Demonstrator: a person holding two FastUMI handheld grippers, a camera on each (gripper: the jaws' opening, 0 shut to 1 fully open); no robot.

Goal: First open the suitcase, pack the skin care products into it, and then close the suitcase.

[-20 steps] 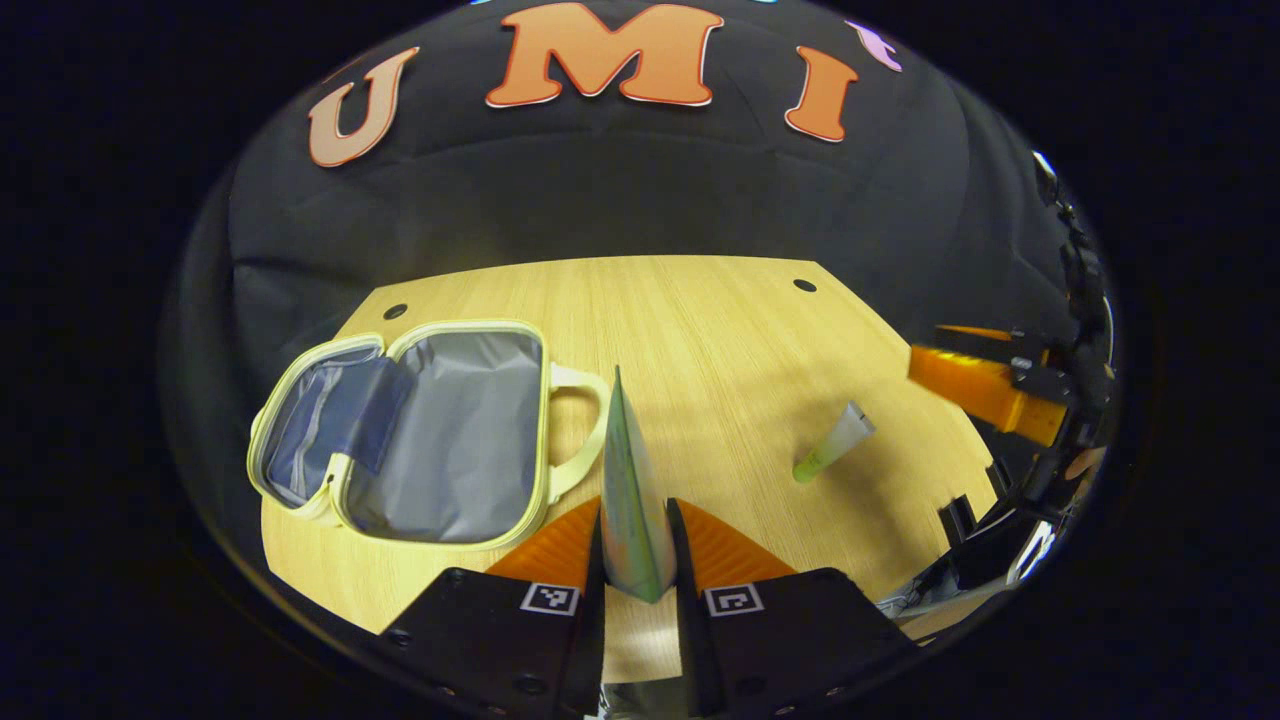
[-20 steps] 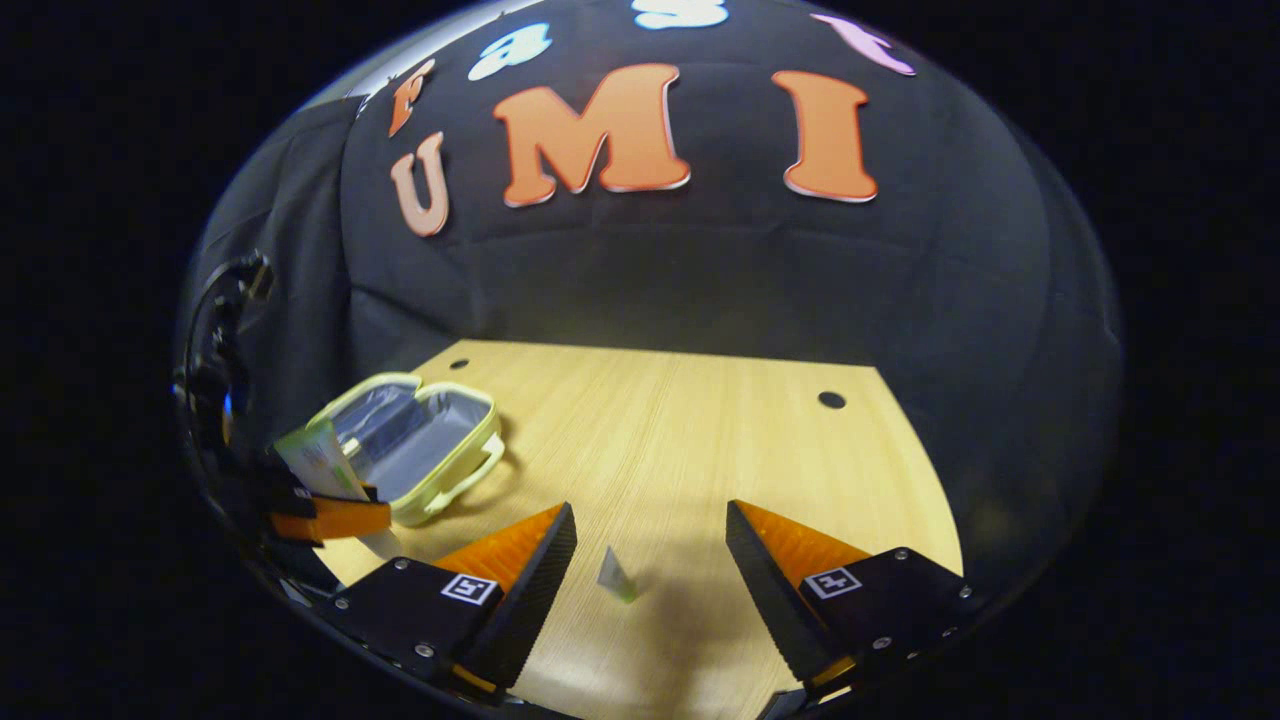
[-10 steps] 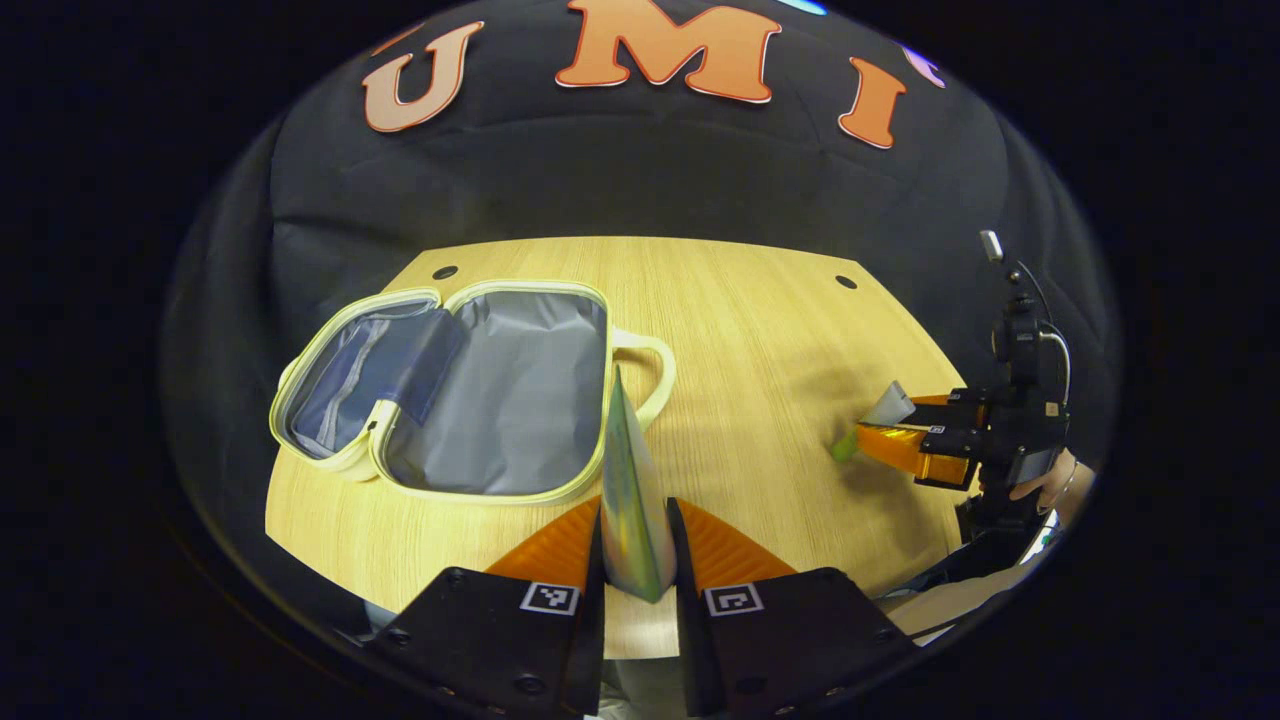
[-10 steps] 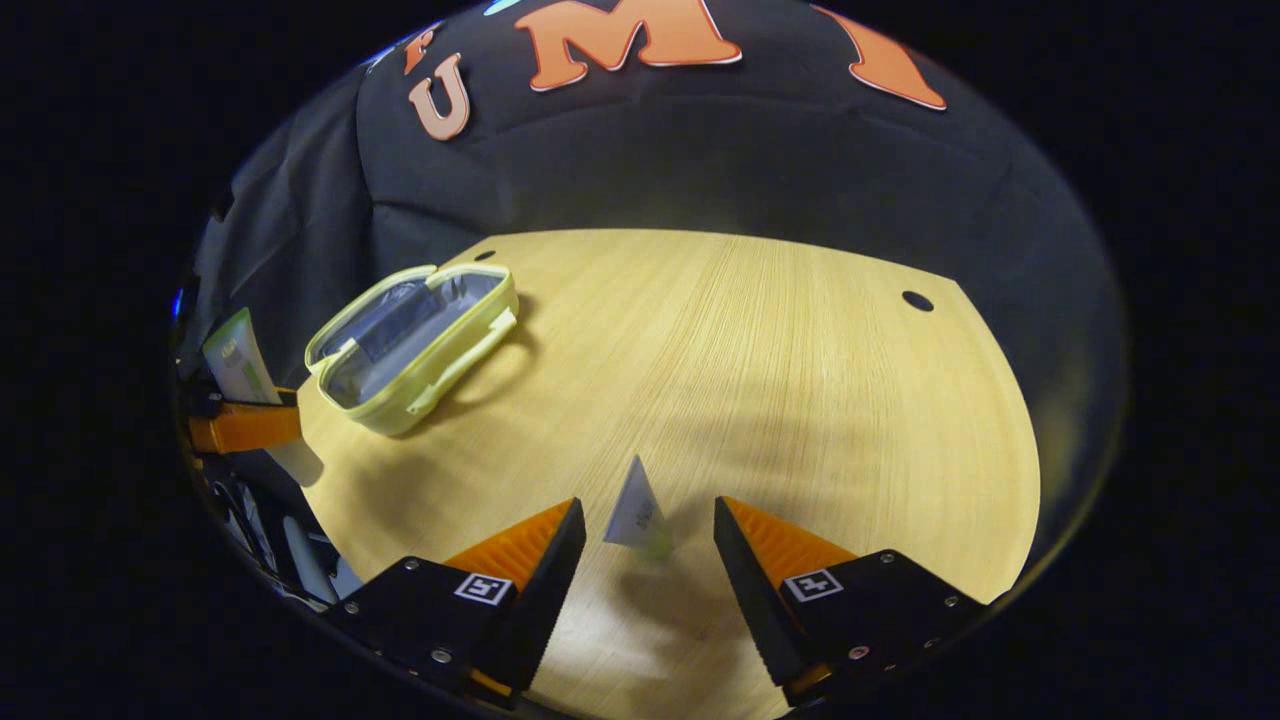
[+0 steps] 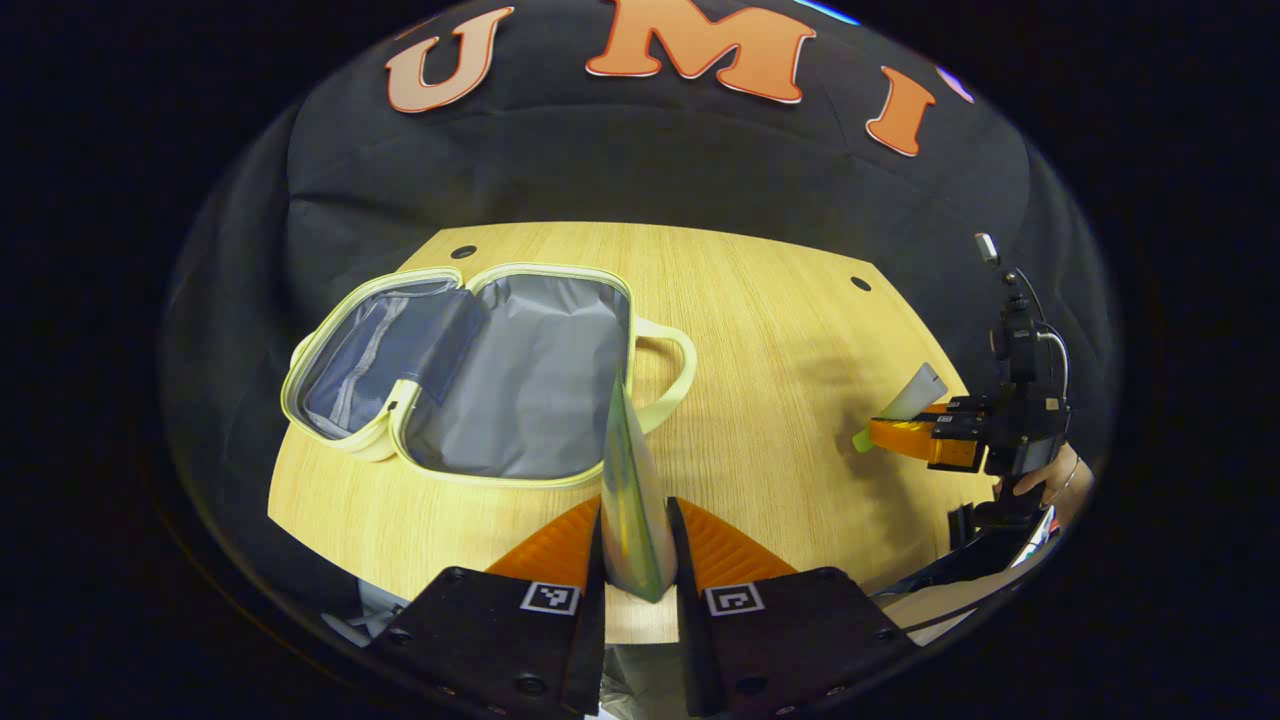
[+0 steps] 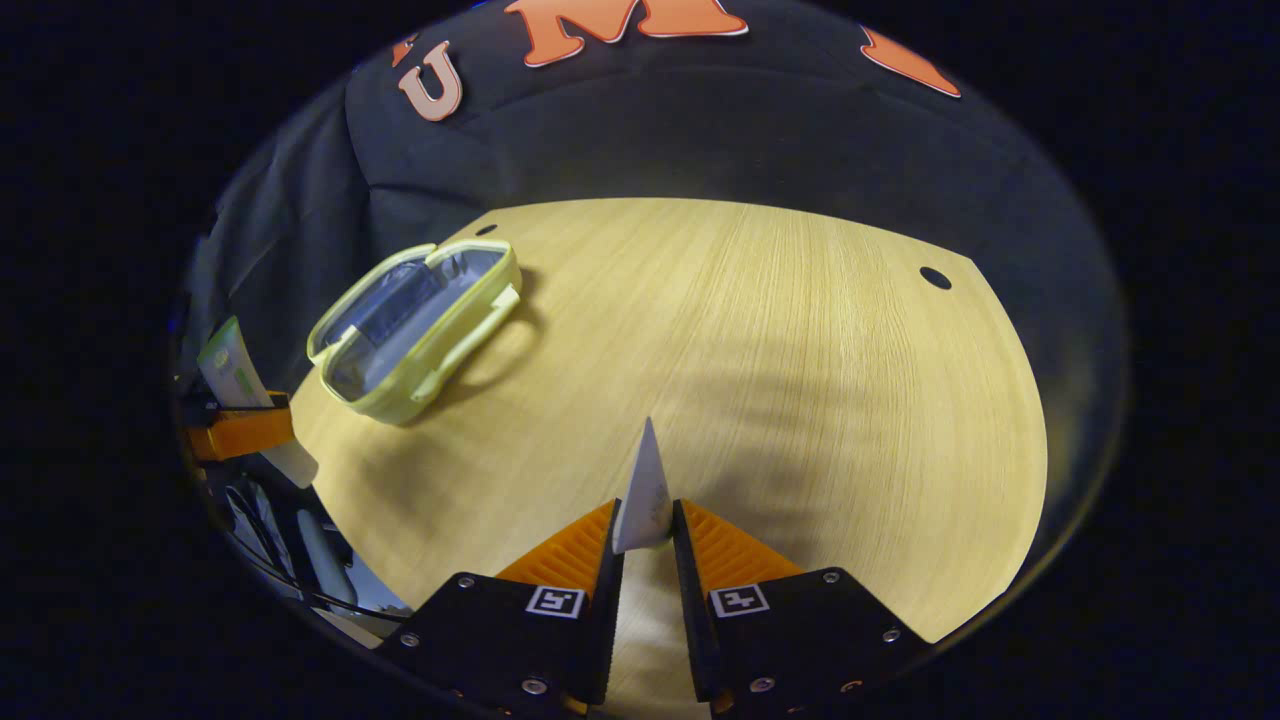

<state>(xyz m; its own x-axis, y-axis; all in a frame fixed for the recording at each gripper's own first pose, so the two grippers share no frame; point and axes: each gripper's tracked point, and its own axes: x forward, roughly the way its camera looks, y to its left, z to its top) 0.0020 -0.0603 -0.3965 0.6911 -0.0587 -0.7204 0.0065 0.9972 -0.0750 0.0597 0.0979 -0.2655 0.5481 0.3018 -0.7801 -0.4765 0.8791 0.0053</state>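
Both grippers are loaded for packing: the left gripper [image 5: 636, 560] is clamped on a large green tube [image 5: 628, 480], crimped end forward, long axis running toward the open suitcase [image 5: 480, 370] just ahead on the table [image 5: 780, 330]. The right gripper [image 6: 645, 560] pinches a small tube [image 6: 645, 490] the same way, well apart from the suitcase, likely awaiting its turn.

Right hand-held gripper [image 6: 646, 530] clamping small tube [image 6: 645, 490], open suitcase [image 6: 415, 325] far left
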